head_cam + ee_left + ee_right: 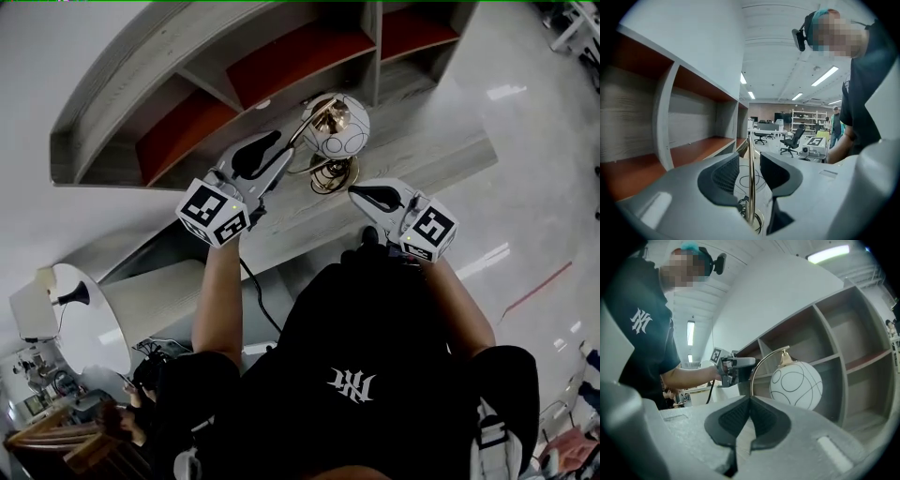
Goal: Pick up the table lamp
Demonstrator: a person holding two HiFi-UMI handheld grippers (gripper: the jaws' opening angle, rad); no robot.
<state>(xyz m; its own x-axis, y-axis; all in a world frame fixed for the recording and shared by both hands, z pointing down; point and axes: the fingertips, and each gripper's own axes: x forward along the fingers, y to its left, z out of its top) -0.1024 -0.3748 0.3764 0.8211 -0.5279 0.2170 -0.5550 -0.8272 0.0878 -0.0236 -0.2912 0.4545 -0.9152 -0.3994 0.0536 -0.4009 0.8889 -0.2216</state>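
The table lamp has a white globe (pixel 336 126) with thin black rings, a curved brass stem (pixel 307 127) and a round brass base (pixel 330 175); it stands upright on the wooden counter (pixel 281 225). My left gripper (pixel 279 155) reaches in from the left at stem height. In the left gripper view the stem (pixel 751 187) stands upright between the left gripper's (pixel 751 172) parted jaws, with a gap to each pad. My right gripper (pixel 361 194) hangs to the right of the base, shut and empty. In the right gripper view the globe (pixel 796 384) hangs beyond the closed right gripper (pixel 750 416).
A curved grey shelf unit (pixel 197 70) with red-brown boards rises right behind the lamp. A second lamp with a white shade (pixel 84 319) sits low at the left. A black cord (pixel 258 291) runs down beside my left arm. Office chairs (pixel 792 140) stand far off.
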